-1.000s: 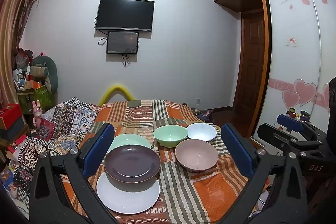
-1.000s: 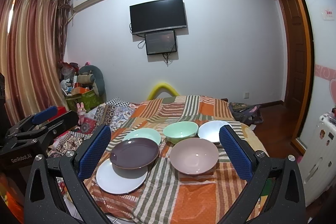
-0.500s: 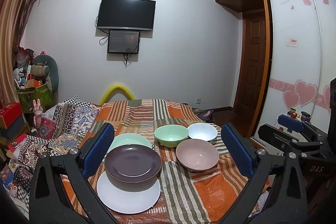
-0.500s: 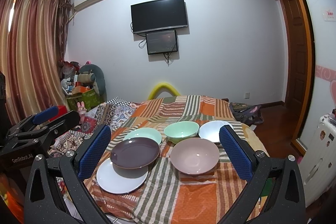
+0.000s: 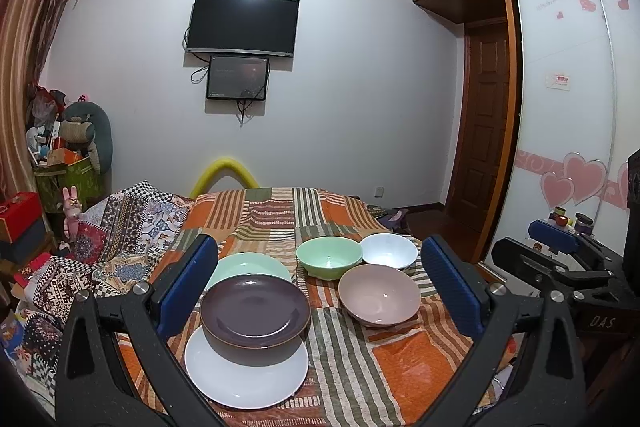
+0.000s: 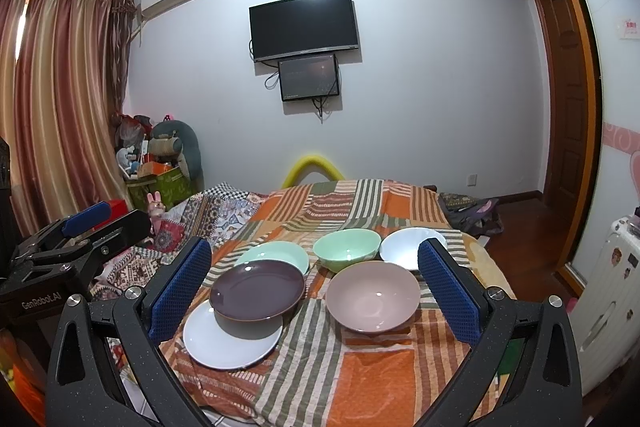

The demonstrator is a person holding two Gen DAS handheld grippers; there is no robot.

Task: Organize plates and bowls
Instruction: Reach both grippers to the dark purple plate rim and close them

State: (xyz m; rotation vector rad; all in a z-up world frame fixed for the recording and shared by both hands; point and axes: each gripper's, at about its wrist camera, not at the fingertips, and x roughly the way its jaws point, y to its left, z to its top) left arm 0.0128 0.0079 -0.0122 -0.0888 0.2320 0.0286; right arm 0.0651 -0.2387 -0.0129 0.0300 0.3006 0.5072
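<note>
Left wrist view: the striped cloth (image 5: 360,367) fills the lower centre. On it, lower left, a white plate (image 5: 244,379) lies flat under a purple plate (image 5: 255,309) (rims up, no long axis); a pink bowl (image 5: 379,294) sits right of centre, mouth upward. Left gripper (image 5: 318,287) and right gripper (image 6: 314,285) both gape wide, holding nothing.

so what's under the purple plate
A white plate lies under the purple plate, whose far edge overlaps a green plate. The covered parts of both, and anything between them, cannot be seen.
</note>
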